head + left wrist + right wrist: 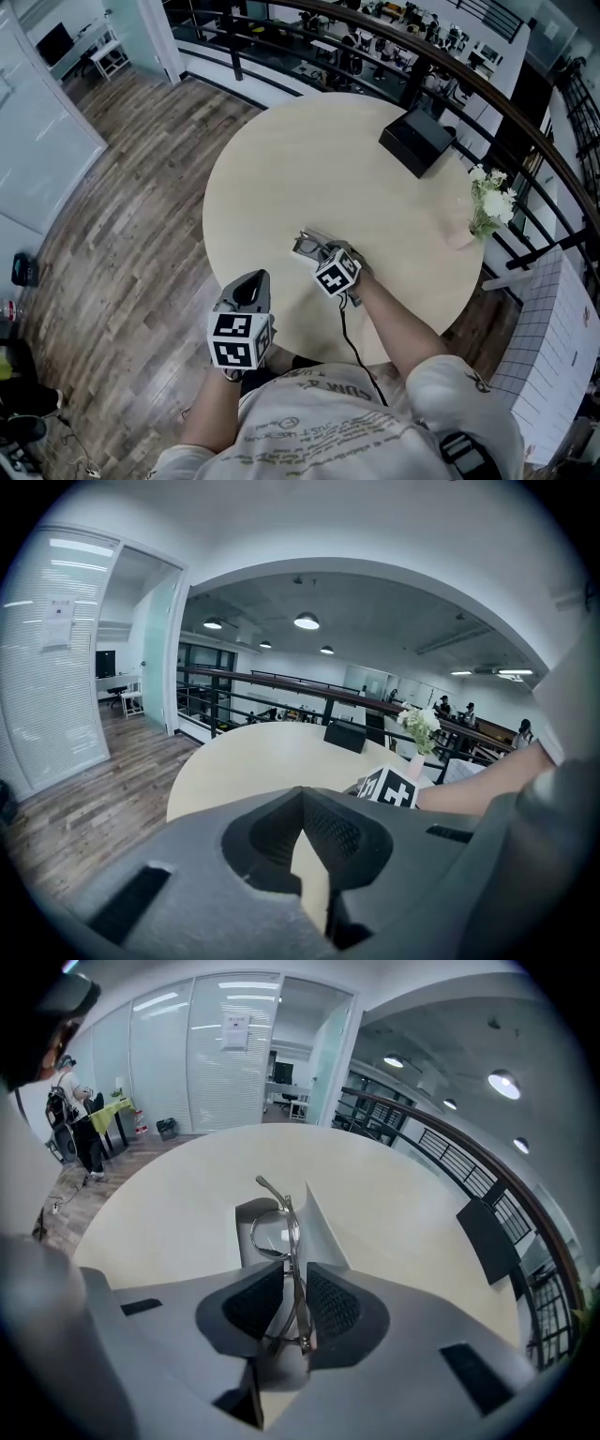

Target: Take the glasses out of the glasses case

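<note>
Thin metal-framed glasses [275,1234] stand on edge between the jaws of my right gripper [292,1288], which is shut on their frame. Just beyond and below them lies the open grey glasses case [248,1215], its lid [323,1234] raised to the right. In the head view this gripper [323,253] is over the near middle of the round table [281,159], with the glasses [305,246] and case at its tip. My left gripper [251,281] hovers at the table's near edge, apart from the case. Its jaws [302,794] meet at the tips and hold nothing.
A black box [418,141] sits at the table's far right. A small vase of white flowers [489,202] stands at the right edge. A dark railing [525,122] curves behind the table. Wooden floor [122,206] lies to the left.
</note>
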`<state>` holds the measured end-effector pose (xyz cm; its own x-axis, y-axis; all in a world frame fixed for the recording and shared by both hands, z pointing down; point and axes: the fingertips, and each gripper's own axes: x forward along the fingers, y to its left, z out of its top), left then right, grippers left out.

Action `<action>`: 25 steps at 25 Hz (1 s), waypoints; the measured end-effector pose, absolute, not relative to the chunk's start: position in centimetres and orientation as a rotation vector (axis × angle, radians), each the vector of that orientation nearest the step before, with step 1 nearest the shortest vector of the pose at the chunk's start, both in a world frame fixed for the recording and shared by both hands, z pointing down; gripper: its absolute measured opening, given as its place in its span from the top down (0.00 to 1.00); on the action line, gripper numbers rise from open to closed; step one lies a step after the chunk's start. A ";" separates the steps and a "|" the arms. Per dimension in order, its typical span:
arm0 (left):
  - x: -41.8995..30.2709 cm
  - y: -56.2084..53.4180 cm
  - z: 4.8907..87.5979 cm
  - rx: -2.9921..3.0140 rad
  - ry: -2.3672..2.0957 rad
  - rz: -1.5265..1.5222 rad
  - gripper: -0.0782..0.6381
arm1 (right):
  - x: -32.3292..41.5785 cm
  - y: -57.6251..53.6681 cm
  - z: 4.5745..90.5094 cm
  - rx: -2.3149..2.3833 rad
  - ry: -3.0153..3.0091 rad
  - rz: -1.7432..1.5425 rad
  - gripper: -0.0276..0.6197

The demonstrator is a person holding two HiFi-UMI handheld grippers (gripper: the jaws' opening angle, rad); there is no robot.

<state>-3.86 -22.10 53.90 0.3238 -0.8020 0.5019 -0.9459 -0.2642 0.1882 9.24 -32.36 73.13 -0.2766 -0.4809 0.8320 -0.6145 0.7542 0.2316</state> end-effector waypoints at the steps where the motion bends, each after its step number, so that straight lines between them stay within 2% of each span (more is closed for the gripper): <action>1: -4.1 -22.0 54.0 2.137 -1.546 0.428 0.88 | 9.3 -32.5 73.4 0.834 -1.921 0.154 0.82; 4: -5.0 -21.7 54.1 2.123 -1.556 0.433 0.88 | 9.1 -32.6 73.8 0.841 -1.899 0.113 0.90; 6: -5.3 -21.3 54.2 2.120 -1.552 0.439 0.88 | 8.9 -32.4 73.7 0.836 -1.896 0.091 0.91; 25: -6.8 -21.1 51.8 2.230 -1.460 0.396 0.88 | 7.2 -30.5 66.3 0.997 -1.996 -0.006 0.92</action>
<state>-6.81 -21.08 51.78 0.4006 -0.7895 0.4650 -0.9162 -0.3435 0.2061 7.16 -30.54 66.32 -0.2915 -0.6473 0.7043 -0.6429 0.6777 0.3568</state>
